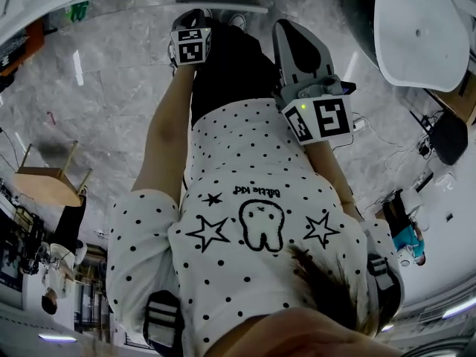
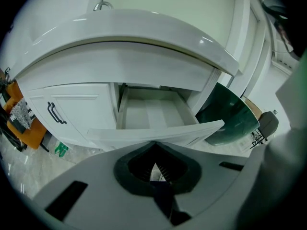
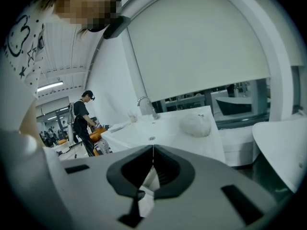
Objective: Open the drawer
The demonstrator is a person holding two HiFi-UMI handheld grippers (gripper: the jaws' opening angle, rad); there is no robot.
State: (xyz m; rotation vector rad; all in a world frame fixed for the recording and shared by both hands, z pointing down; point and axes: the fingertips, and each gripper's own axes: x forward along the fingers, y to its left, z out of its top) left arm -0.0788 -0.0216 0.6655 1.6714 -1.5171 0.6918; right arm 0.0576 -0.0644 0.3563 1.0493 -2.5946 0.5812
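The white drawer (image 2: 152, 113) of the vanity stands pulled out, its inside bare, and its front panel (image 2: 158, 131) lies just beyond my left gripper (image 2: 154, 146). That gripper is shut, with nothing between its jaws and clear of the drawer. In the head view it (image 1: 195, 17) points at the drawer box (image 1: 220, 4) at the top edge. My right gripper (image 3: 153, 150) is shut and empty, raised toward the white countertop (image 3: 168, 131). In the head view it (image 1: 288, 28) sits right of the left one, above a spotted white shirt.
A cabinet door with a black handle (image 2: 56, 113) is left of the drawer, and a dark green rounded panel (image 2: 230, 113) is to its right. On the counter are a faucet (image 3: 146, 104) and a white lump (image 3: 195, 125). A person in black (image 3: 84, 121) stands far left. A wooden chair (image 1: 48, 177) is on the marble floor.
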